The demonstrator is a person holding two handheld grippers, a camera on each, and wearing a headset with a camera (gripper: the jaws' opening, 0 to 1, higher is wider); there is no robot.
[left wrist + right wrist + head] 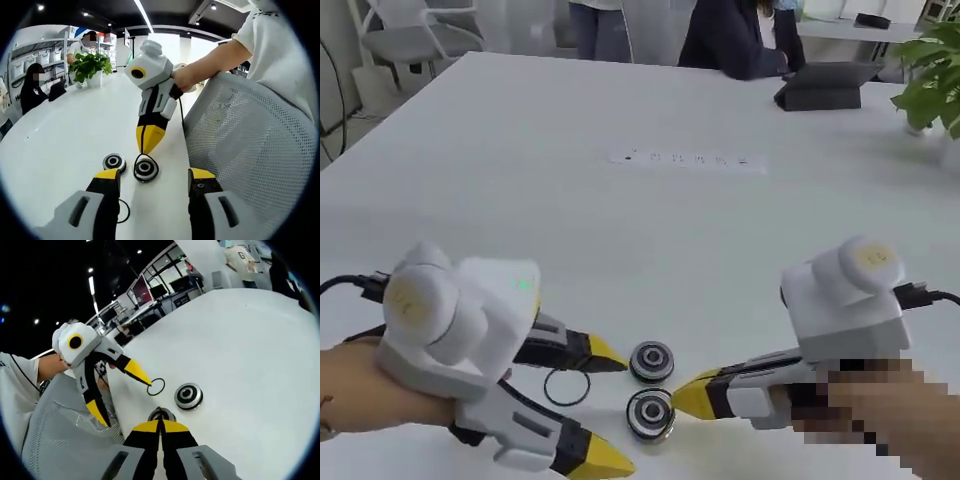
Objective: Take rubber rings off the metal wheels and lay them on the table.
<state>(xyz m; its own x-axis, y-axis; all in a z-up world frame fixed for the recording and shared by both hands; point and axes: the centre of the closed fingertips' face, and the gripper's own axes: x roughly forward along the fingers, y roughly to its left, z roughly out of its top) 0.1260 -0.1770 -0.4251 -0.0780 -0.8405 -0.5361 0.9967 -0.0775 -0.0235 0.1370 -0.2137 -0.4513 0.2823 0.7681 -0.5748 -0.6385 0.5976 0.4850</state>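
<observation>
At the near edge of the white table (670, 220), two metal wheels lie flat, just beside each other: the far wheel (651, 360) and the near wheel (650, 413). A loose ring (567, 386) lies flat on the bare table to their left, touching neither, so one removal appears complete.

The right gripper (688, 396) has its jaws closed to a point, the tip against the near wheel's rim. In the left gripper view a thin black loop, the stretched ring (136, 161), runs from that tip down around the wheel. Judgement: the jaws have nipped the ring at one spot to peel it out of its groove.

The left gripper (607, 408) has its jaws spread wide and holds nothing. One jaw tip sits just beside the loose ring, the other nearer the table edge. Judgement: it waits close by to steady the near wheel, which looks light enough to lift or skid with the pull.

Whether the far wheel carries a ring cannot be determined; its outer band is dark.
</observation>
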